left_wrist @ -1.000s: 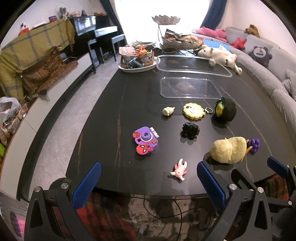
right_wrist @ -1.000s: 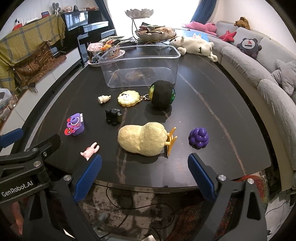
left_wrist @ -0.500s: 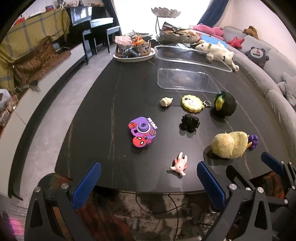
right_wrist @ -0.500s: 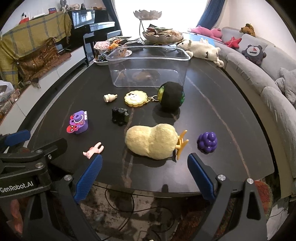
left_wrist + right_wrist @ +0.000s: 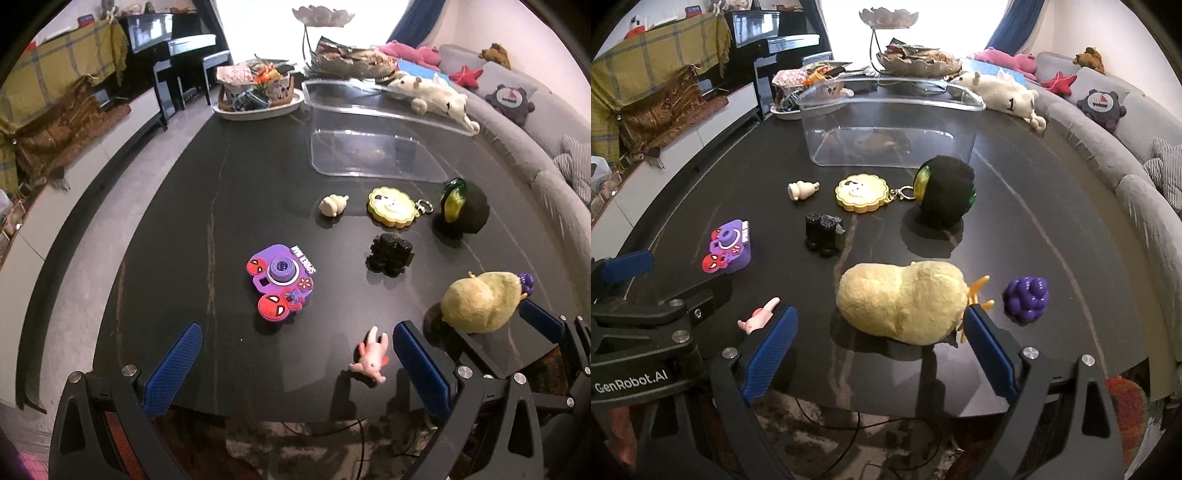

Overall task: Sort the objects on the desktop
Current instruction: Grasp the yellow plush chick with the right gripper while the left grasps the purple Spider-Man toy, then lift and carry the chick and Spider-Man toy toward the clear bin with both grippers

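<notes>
Lying on the dark counter (image 5: 1015,221): yellow plush duck (image 5: 901,302) near edge, between the released right gripper (image 5: 879,354) fingers; purple camera toy (image 5: 282,280) beyond the left gripper (image 5: 295,365), fingers spread, empty; clear bin (image 5: 890,133) far centre

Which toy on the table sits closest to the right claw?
The yellow plush chick, lying right in front of the open right claw; the purple grape toy lies further right.
</notes>
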`<state>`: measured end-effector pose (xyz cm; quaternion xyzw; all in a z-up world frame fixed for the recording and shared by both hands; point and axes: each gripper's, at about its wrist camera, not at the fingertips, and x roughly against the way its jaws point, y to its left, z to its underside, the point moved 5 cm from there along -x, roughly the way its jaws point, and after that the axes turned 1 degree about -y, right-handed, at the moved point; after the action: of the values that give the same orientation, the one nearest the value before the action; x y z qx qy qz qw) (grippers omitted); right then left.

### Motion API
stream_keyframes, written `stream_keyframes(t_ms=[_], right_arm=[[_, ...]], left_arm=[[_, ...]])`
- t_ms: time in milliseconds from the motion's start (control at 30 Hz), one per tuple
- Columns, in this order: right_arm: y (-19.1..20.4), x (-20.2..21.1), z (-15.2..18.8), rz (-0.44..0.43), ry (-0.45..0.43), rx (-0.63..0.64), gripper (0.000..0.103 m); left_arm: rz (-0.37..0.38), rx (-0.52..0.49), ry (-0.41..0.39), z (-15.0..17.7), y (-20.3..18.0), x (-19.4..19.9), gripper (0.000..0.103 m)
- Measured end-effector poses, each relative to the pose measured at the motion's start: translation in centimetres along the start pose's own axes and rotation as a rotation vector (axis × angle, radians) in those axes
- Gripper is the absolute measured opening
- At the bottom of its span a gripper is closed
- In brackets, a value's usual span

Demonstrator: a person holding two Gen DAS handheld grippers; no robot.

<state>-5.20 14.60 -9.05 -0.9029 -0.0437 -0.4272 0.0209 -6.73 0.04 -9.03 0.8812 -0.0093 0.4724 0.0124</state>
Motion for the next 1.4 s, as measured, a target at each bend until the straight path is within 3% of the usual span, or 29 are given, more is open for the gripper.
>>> stream_keyframes(t_ms=[67, 200, 333, 433, 567, 600, 733, 900, 1400], right_arm=[[0.2, -0.4, -0.1, 0.021, -0.004, 0.005, 0.089], [0.5, -1.0, -0.5, 0.067, -0.018, 0.032, 0.089], [0.6, -1.6, -0.9, 0.099, -0.029, 0.052, 0.089], [0.4, -1.9, -1.1, 0.098, -0.034, 0.046, 0.089], [-0.2, -2.6, -1.2, 0.1, -0.023, 0.02, 0.089], [-0.3, -2.8, -1.2, 0.097, -0.015, 0.013, 0.088], [-0.9, -3.7, -1.0, 0.087, 0.017, -0.013, 0.083], [-1.1, -4.1, -0.9, 0.137, 0.011, 0.013, 0.057], [-0.8, -3.4, -1.1, 0.071, 0.012, 0.003, 0.054]], left_arm=[[0.01, -0.003, 0.008, -0.1, 0.1, -0.6, 0.102], [0.053, -0.008, 0.025, -0.4, 0.0, -1.7, 0.091], [0.02, -0.057, 0.01, -1.3, -0.3, -2.3, 0.087], [-0.001, -0.039, 0.025, -1.6, 0.3, -3.3, 0.085], [-0.001, -0.011, 0.096, -1.1, 1.1, -5.3, 0.054], [0.006, -0.006, 0.099, -1.1, 1.1, -5.6, 0.05], [0.01, -0.014, 0.067, -1.4, 1.1, -5.4, 0.048], [0.007, -0.021, 0.06, -1.2, 0.8, -5.6, 0.045], [0.05, -0.032, 0.023, -1.6, 0.4, -4.6, 0.041]])
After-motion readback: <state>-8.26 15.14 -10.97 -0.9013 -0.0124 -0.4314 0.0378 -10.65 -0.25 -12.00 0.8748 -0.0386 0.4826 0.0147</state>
